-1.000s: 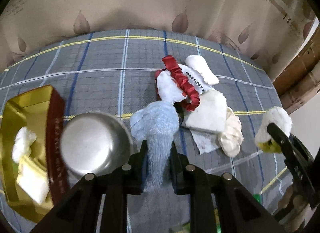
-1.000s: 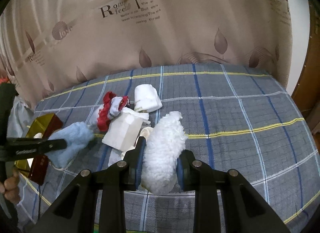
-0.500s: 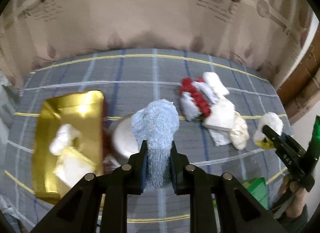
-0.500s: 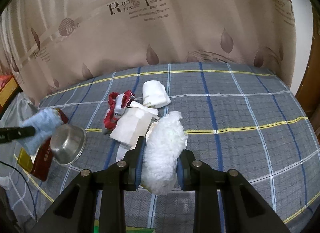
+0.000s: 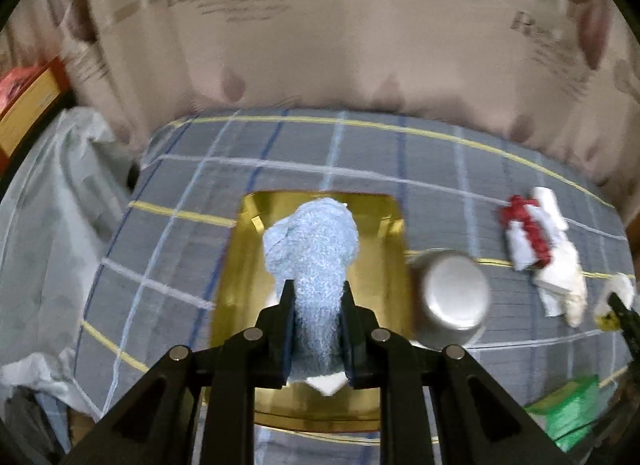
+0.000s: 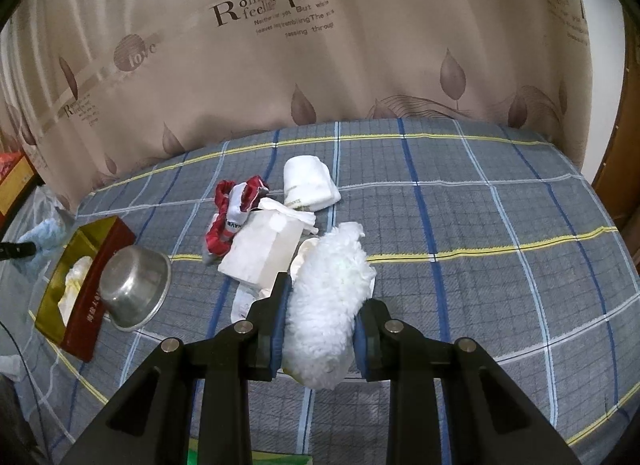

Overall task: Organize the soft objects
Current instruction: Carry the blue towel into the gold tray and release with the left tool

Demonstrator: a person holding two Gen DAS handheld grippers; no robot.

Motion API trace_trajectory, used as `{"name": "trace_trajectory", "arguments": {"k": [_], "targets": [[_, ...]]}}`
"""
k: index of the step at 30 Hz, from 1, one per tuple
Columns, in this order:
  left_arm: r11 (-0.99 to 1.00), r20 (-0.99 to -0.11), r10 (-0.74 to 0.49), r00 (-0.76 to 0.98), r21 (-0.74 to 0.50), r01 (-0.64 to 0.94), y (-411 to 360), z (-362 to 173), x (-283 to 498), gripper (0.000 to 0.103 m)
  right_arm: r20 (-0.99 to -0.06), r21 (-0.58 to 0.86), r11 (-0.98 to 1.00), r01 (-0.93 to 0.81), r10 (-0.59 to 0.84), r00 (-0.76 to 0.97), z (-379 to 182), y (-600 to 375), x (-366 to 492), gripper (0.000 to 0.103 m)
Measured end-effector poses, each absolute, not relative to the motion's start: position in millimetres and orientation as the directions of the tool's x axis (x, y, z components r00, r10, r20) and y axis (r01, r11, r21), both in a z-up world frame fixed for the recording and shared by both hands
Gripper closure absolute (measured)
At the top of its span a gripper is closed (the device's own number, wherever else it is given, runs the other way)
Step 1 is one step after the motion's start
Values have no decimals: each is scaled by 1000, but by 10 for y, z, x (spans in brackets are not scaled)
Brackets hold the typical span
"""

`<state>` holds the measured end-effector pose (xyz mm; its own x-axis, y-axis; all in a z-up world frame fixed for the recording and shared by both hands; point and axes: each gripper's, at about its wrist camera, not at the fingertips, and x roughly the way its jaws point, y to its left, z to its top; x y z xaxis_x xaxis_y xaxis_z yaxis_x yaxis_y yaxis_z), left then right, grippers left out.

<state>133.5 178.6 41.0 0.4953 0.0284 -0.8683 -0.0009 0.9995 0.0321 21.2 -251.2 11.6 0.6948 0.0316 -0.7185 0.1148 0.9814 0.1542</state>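
Observation:
My left gripper (image 5: 316, 301) is shut on a fluffy light-blue cloth (image 5: 316, 253) and holds it over the open gold box (image 5: 240, 265), which has white soft items inside. My right gripper (image 6: 320, 305) is shut on a fluffy white cloth (image 6: 328, 293) above the plaid bed cover. The gold box with red sides (image 6: 86, 265) lies at the left in the right wrist view. A pile lies mid-bed: a red scrunchie (image 6: 218, 225), a folded white towel (image 6: 308, 183) and a white packet (image 6: 264, 251).
An upturned steel bowl (image 6: 134, 291) leans against the box's right side and also shows in the left wrist view (image 5: 452, 297). A beige curtain (image 6: 320, 45) hangs behind the bed. A clear plastic bag (image 5: 52, 205) lies off the bed's left edge. A green item (image 5: 568, 413) lies at the near edge.
My left gripper has carried the blue cloth left, from above the bowl to above the gold box. My right gripper has kept the white cloth nearly still.

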Motion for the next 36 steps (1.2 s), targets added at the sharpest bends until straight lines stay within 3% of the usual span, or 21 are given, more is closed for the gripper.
{"name": "trace_trajectory", "arguments": {"k": [23,27,33,36], "targets": [[992,-905,114,410,83,-93,2272,-255,1630,82,-741,137,984,113,27,671,29,-2470,258,78],[991,-914,120,387,89,-95,2288,-306,1640,77,-746,134,985,105,30,666,19,-2442,264,78],[994,-914,98,395,68,-90,2325,-289,1599,61,-745,142,985,95,43,666,32,-2419,260,78],[994,-907,92,411,60,-89,2338,-228,1565,59,-744,134,987,91,39,667,48,-2400,259,78]]}}
